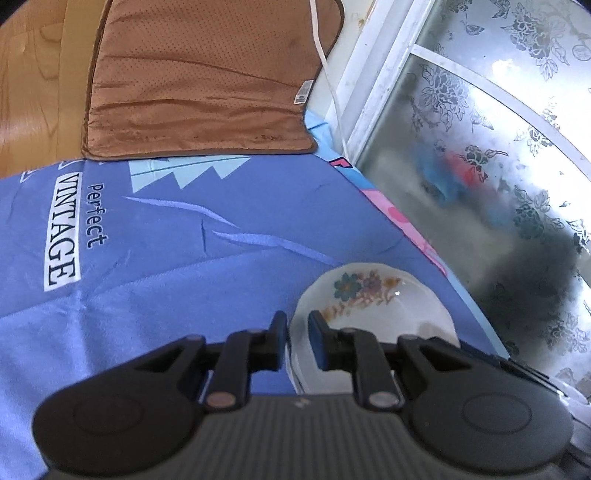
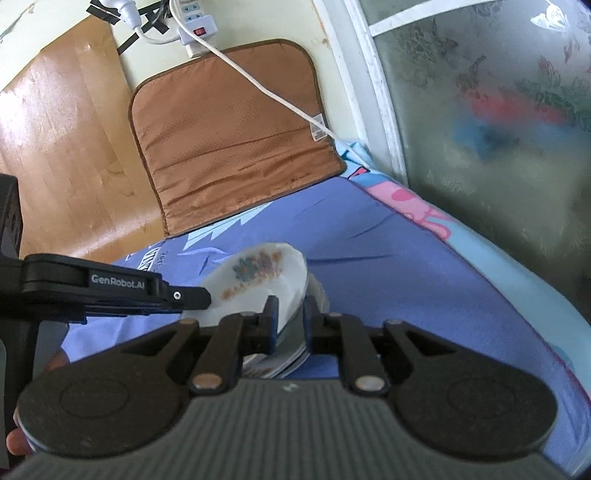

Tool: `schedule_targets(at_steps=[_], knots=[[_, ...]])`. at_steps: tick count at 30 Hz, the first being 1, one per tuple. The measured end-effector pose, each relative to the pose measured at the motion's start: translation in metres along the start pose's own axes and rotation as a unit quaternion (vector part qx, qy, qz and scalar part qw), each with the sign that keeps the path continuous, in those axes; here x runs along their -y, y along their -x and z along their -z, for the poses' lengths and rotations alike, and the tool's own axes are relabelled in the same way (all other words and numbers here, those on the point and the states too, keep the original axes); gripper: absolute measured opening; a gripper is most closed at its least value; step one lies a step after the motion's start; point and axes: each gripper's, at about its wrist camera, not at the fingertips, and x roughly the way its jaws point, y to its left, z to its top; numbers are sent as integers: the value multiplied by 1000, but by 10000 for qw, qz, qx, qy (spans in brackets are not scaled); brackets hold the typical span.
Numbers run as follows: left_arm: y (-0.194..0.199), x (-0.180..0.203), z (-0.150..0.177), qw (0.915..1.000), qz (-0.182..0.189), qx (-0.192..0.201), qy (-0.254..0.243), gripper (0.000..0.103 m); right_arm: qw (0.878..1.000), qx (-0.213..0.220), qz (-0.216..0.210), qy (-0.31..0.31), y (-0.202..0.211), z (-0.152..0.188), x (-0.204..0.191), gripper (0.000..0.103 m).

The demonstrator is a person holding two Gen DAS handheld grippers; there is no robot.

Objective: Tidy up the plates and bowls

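Note:
A white bowl (image 1: 369, 299) with a flower print hangs tilted just over the blue printed sheet (image 1: 166, 266). More white rims show stacked under it. My left gripper (image 1: 297, 332) is shut on its near rim, one finger inside and one outside. In the right wrist view the same bowl (image 2: 255, 277) leans to the left. There the left gripper (image 2: 201, 297) pinches its left edge. My right gripper (image 2: 291, 321) straddles the near edge of the bowl and the layered rims below it. No gap shows between its pads and that edge.
A brown mat (image 2: 236, 129) leans on the wall at the head of the sheet. A power strip (image 2: 192, 22) hangs above it, with a white cord (image 2: 258, 81) running down. A frosted flowered window (image 1: 480, 147) borders the right side. Wooden panelling (image 2: 62, 147) is on the left.

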Motion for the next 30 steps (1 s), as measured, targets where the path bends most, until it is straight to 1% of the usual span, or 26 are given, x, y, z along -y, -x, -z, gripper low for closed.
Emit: schedule_targets(at_steps=[1, 2, 3, 4, 5, 6, 8, 11, 14, 18, 22, 24, 27, 30], knots=[[1, 1, -1, 10000, -16, 20, -10, 16, 10000, 27, -14, -14, -1, 0, 0, 22], [2, 1, 0, 10000, -55, 65, -22, 17, 10000, 75, 8, -42, -1, 0, 1, 27], [4, 1, -1, 9999, -59, 109, -34, 23, 9998, 155, 43, -69, 0, 0, 1, 34], [6, 1, -2, 9998, -90, 154, -36, 22, 9996, 246, 148, -83, 0, -1, 2, 53], [9, -1, -3, 9997, -131, 208, -37, 22, 9988, 400, 260, -76, 3, 0, 2, 62], [12, -2, -3, 9996, -154, 242, -28, 22, 9978, 551, 379, -32, 6, 1, 1, 62], [20, -9, -2, 9994, -198, 274, 35, 22, 9966, 669, 471, 57, 10, 0, -1, 62], [33, -20, 4, 9984, -425, 385, 21, 22, 9956, 854, 369, 93, 16, -3, -8, 61], [51, -34, 14, 9954, -780, 553, -69, 22, 9948, 903, 181, 434, 18, -2, -29, 61], [79, -63, 30, 9890, -1287, 732, -18, 22, 9948, 670, -279, 721, 6, 2, -61, 59], [107, -98, 48, 9815, -1696, 864, 214, 22, 9921, 372, -726, 958, -3, 10, -100, 59], [120, -114, 55, 9772, -1881, 932, 321, 22, 9893, 213, -959, 1075, -8, 14, -120, 58], [140, -136, 67, 9711, -2106, 1016, 476, 22, 9838, 57, -1229, 1307, -13, 19, -151, 53], [156, -154, 78, 9654, -2285, 1101, 607, 22, 9776, -64, -1473, 1501, -15, 25, -178, 50]])
